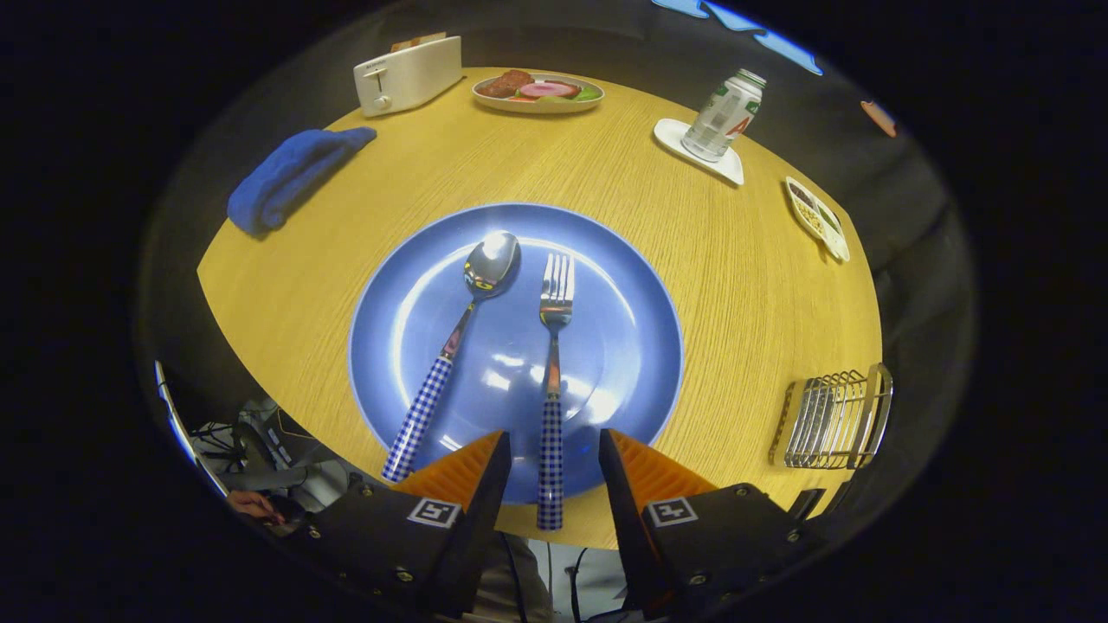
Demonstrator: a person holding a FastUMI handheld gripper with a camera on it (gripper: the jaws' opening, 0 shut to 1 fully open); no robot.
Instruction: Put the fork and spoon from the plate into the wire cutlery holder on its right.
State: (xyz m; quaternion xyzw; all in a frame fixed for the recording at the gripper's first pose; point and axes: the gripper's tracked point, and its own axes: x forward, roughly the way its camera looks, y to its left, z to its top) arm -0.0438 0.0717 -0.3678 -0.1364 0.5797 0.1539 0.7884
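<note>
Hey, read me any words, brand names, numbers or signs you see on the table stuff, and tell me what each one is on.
None can be quoted.
White and green plastic bottle: label print too blurred to read.
White toaster: small mark on its end, too small to read.
Gripper: two square black-and-white markers, patterns without words; jaws open either side of the checked-handled metal fork.
</note>
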